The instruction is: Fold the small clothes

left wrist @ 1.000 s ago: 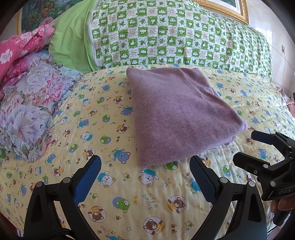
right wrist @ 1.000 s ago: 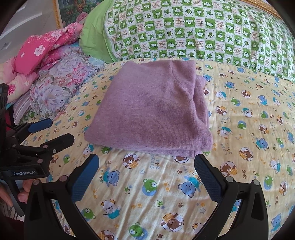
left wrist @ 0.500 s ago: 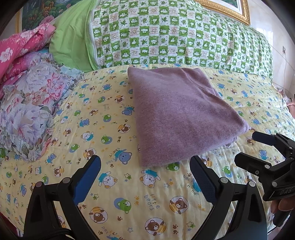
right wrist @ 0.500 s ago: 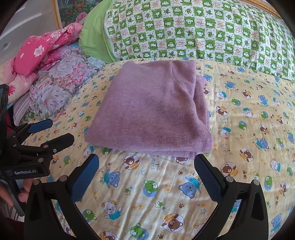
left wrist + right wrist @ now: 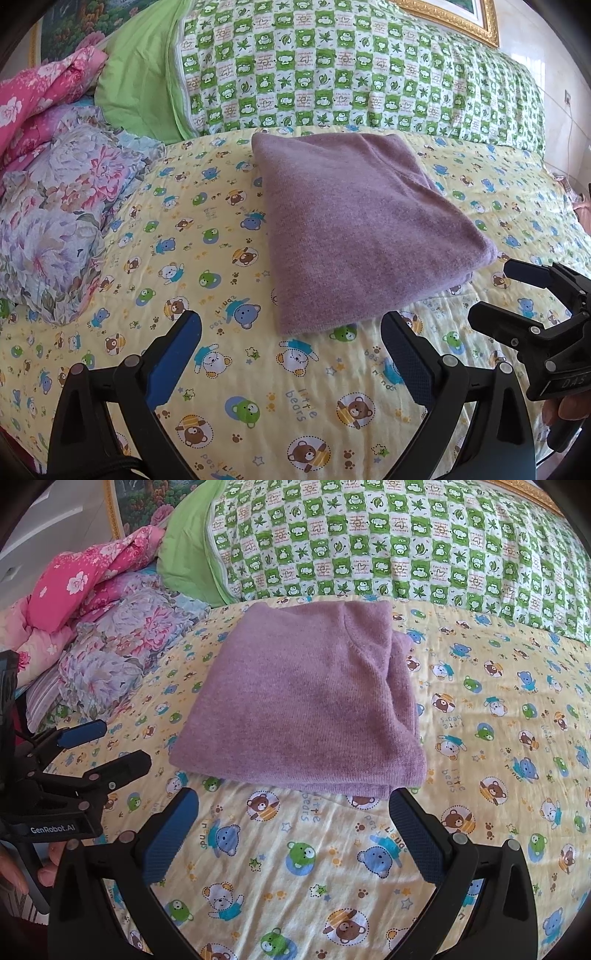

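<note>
Your left gripper [image 5: 291,343] and right gripper [image 5: 293,821] hang released – snag only the purple sweater's [image 5: 306,705] top layer and the fold opens.

Bed, yellow bear-print sheet [image 5: 258,387]; on it folded purple garment [image 5: 354,229], checked pillow [image 5: 351,74], floral bedding [image 5: 62,214].

Home bedroom — bear-print bedsheet [image 5: 258,387], checked pillow [image 5: 351,70], heaped floral quilts [image 5: 62,206].
</note>
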`<control>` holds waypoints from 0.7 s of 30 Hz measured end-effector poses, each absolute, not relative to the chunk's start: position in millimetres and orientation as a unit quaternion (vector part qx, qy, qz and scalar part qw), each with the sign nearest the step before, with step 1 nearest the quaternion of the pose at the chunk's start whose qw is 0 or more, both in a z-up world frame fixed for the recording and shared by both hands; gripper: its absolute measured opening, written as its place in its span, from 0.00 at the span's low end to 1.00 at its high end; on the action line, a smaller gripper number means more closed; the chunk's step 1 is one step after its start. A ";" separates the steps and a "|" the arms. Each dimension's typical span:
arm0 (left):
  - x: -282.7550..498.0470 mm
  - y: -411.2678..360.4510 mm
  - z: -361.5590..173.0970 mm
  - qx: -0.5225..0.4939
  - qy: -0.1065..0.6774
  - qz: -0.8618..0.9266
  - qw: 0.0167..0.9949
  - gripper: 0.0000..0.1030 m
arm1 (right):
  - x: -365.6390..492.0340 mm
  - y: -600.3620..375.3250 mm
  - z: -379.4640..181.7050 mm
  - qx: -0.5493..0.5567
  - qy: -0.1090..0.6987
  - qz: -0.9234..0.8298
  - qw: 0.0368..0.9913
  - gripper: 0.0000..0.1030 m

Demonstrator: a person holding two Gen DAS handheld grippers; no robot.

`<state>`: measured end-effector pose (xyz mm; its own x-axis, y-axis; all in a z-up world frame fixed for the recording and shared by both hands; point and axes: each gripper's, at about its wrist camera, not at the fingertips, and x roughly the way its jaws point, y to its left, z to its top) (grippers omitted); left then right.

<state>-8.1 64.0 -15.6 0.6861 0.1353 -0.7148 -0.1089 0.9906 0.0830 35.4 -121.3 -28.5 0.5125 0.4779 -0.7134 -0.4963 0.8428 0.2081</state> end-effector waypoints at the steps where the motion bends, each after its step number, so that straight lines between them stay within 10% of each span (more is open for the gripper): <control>1: -8.2 63.9 -15.6 0.017 0.390 0.067 0.918 0.95 | 35.2 -121.1 -28.4 -0.012 0.407 0.279 0.870 1.00; 21: -7.8 64.1 -15.0 0.015 0.393 0.067 0.917 0.95 | 35.8 -121.2 -26.0 -0.012 0.406 0.277 0.871 1.00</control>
